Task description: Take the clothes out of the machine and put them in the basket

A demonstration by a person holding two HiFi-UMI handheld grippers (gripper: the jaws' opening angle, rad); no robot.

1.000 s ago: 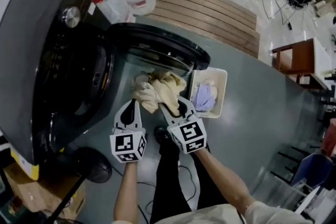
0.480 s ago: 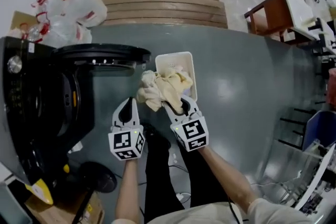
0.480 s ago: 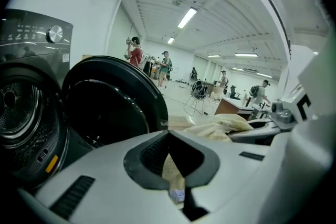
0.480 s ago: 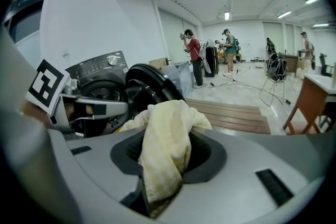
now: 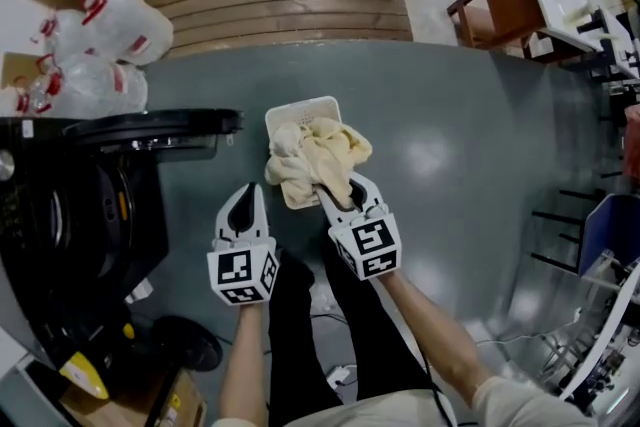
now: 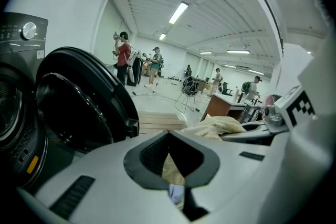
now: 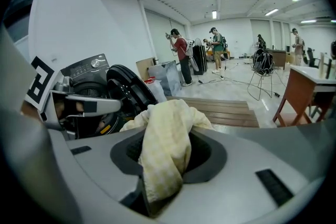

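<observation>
Nearest the camera, the person's dark-trousered legs (image 5: 300, 315) stand on the grey floor (image 5: 450, 145). The only print here is the black-and-white square markers on each gripper's cube, and they carry no legible words. The left gripper (image 5: 246, 192) has its jaws pressed together at the tips with nothing between them. It sits just left of the load and apart from it. The right gripper (image 5: 338, 193) is pinched on the pale yellow cloth (image 5: 318, 160). The right gripper view shows the fabric (image 7: 165, 144) bunched between the pads and spilling forward over the tips. The cloth hangs ahead of that gripper, directly above the near half of the white basket (image 5: 298, 105). Whether it touches the basket's rim cannot be told. A lavender scrap shows inside the basket through the left gripper's frame (image 6: 176, 192). To the left, the black washing machine (image 5: 60, 215) stands with its round door (image 5: 150, 127) swung open, and the door edge ends just left of the basket. A yellow tag (image 5: 78, 373) on the machine is too small to read. Right of the basket the floor is unobstructed as far as a brown desk (image 5: 500, 10). Beyond the basket lies a slatted wooden platform (image 5: 280, 0). White bags (image 5: 100, 25) with illegible red print sit at far left.
</observation>
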